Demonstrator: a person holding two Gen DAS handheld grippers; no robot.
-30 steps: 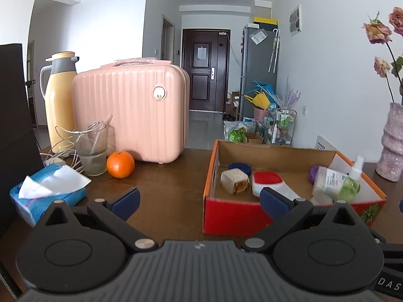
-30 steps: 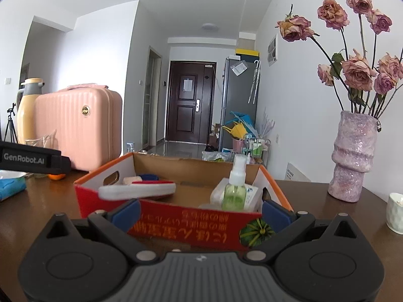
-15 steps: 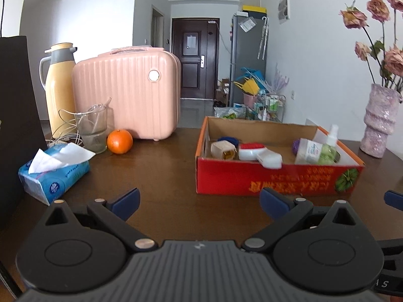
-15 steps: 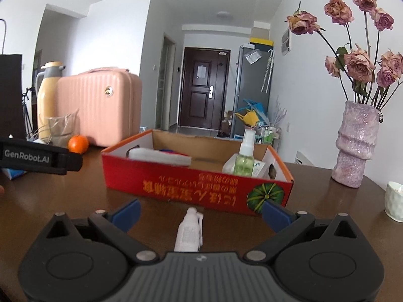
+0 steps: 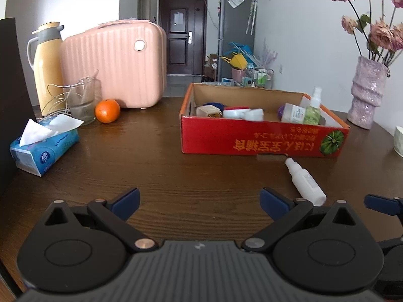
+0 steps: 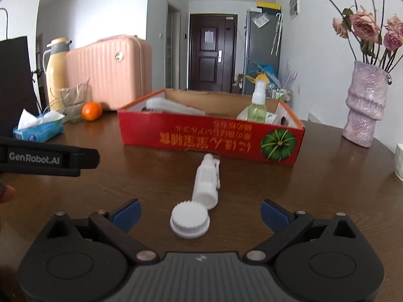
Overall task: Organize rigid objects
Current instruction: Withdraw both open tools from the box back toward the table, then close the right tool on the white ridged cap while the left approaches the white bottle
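Observation:
A red cardboard box stands on the dark wooden table and holds a green spray bottle and several small white items. In front of it a white bottle lies on its side, with a white ribbed cap just nearer. My right gripper has wide jaws that are closing; the cap lies between its fingertips, untouched by the pads. My left gripper is open over bare table, left of the bottle.
On the left are a blue tissue pack, an orange, a glass jug, a yellow thermos and a pink case. A lilac vase and a white cup stand on the right.
Both grippers have drawn back from the box and tipped downward. The box now sits farther off, and the white bottle and cap have come into view on the table before it.

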